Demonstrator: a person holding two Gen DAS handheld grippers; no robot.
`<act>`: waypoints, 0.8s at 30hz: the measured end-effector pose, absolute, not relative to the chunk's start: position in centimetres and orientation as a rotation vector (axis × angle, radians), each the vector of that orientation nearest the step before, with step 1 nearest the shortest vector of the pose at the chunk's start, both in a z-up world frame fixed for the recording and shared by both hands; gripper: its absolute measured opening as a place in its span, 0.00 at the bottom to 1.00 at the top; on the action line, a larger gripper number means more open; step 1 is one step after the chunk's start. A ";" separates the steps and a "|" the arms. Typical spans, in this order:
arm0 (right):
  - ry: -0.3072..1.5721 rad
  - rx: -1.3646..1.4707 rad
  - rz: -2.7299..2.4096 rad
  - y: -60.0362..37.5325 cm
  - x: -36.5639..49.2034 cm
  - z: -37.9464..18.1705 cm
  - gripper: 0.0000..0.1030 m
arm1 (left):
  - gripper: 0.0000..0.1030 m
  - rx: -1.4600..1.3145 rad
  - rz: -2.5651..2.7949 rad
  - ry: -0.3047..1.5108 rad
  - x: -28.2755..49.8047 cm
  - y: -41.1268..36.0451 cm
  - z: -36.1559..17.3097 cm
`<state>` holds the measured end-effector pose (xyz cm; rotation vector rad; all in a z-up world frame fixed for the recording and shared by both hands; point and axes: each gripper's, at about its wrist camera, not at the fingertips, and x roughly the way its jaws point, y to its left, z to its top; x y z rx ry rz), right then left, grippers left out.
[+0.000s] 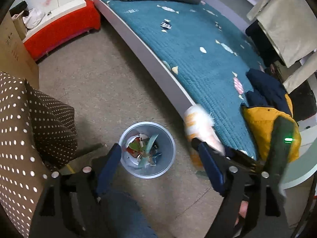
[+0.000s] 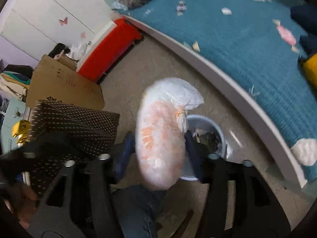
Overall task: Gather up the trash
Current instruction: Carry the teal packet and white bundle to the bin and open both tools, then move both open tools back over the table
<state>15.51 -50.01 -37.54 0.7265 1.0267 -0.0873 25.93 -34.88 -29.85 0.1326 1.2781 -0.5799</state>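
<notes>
A white and orange plastic bag [image 2: 160, 138], blurred by motion, is seen between the two blue fingers of the right gripper [image 2: 158, 148], just above a pale blue waste bin [image 2: 221, 138] on the floor. The jaws are spread wide; whether the pads press on the bag cannot be told through the blur. Much of the bin is hidden behind the bag in the right wrist view. In the left wrist view the bin is seen whole, part filled with coloured scraps of paper [image 1: 144, 148], and the bag is partly covered by a finger. The left gripper [image 1: 158, 158] is wide apart with nothing between its fingers. A bed with a teal quilt [image 1: 188, 45] lies beside the bin.
</notes>
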 end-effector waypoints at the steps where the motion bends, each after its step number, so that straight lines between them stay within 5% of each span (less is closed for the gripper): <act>1: 1.045 0.740 -0.078 -50.0 15.7 -38.5 0.74 | 0.77 0.127 -0.581 1.271 25.9 -34.8 -29.6; 3: 1.081 0.759 -0.084 -49.9 16.0 -40.3 0.90 | 0.79 0.135 -0.583 1.238 25.7 -34.6 -28.9; 6: 1.099 0.790 -0.123 -49.8 15.5 -41.6 0.94 | 0.85 0.162 -0.592 1.195 25.2 -34.5 -28.0; 24: 0.965 0.679 -0.190 -47.8 12.4 -33.1 0.94 | 0.91 0.141 -0.615 0.982 21.0 -30.4 -21.4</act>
